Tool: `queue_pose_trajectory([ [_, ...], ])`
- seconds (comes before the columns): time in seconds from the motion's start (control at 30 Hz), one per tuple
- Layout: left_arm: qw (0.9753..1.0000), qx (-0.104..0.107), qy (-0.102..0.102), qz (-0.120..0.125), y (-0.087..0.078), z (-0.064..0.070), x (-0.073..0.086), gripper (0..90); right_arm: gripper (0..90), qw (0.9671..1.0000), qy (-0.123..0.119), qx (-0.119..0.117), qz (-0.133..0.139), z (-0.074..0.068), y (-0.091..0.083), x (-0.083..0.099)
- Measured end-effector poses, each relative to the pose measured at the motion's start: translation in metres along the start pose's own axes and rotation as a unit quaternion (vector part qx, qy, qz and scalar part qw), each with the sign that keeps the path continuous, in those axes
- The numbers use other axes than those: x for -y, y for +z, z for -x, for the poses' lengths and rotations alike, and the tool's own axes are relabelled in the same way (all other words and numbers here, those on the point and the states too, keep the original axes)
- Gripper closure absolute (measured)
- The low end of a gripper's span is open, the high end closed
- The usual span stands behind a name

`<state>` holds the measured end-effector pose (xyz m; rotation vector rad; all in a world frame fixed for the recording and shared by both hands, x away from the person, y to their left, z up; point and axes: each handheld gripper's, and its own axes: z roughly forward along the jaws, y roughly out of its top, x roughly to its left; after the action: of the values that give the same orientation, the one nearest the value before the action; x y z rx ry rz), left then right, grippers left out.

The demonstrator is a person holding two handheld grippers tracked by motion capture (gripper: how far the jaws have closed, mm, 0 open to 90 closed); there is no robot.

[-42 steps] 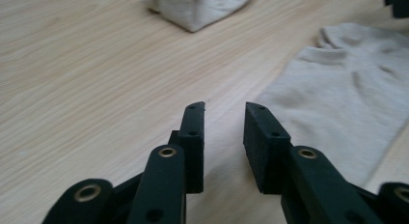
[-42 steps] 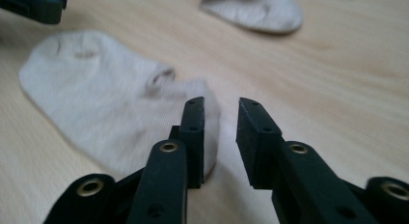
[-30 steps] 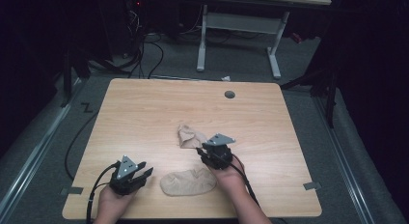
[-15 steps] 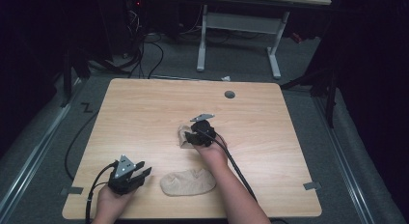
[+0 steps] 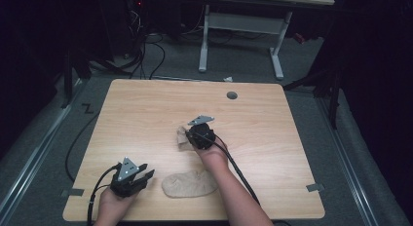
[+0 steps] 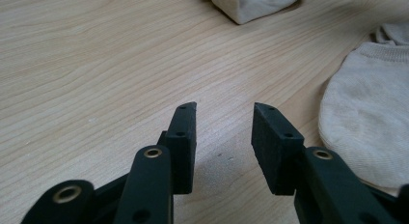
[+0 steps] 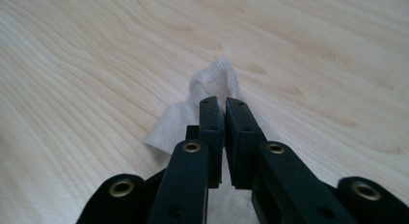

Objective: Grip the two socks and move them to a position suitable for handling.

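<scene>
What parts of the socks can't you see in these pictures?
- High view: the far sock is partly hidden under the right gripper.
- Right gripper view: the jaws cover that sock's middle.
- Left gripper view: the near sock is cut off by the right edge, the far sock by the top edge.

Work surface: a light wood-grain desk [image 5: 146, 109] with rounded corners and a round grommet hole [image 5: 232, 95] near its far edge. Floor: grey carpet [image 5: 311, 60], with tape marks [image 5: 315, 187] at the desk's near corners. Beyond the desk stands a second table on a white T-foot frame [image 5: 241, 26]. Black cables [image 5: 151, 50] lie on the floor at far left. The surroundings are dark; light falls mainly on the desk
</scene>
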<state>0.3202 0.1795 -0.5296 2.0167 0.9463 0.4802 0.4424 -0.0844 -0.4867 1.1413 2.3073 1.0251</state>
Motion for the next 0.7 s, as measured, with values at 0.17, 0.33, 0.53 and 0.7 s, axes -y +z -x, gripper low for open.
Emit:
queue_pose_trajectory([
  [0.17, 1.0000, 0.002, 0.001, -0.002, 0.000, 0.001, 0.000, 61.8, 86.9, 0.9996, -0.006, -0.009, 0.026, -0.008, -0.019, -0.013],
  [0.33, 1.0000, 0.001, 0.000, 0.000, 0.000, 0.001, 0.000, 61.8, 87.0, 0.9981, -0.015, -0.020, 0.056, -0.017, -0.037, -0.028],
  [0.53, 1.0000, -0.001, -0.004, 0.002, -0.001, -0.001, 0.000, 61.9, 87.0, 0.9943, -0.015, -0.037, 0.099, -0.027, -0.061, -0.045],
  [0.7, 1.0000, 0.000, -0.005, 0.002, -0.002, -0.001, 0.000, 62.0, 86.9, 0.9958, -0.013, -0.018, 0.088, -0.017, -0.064, -0.035],
])
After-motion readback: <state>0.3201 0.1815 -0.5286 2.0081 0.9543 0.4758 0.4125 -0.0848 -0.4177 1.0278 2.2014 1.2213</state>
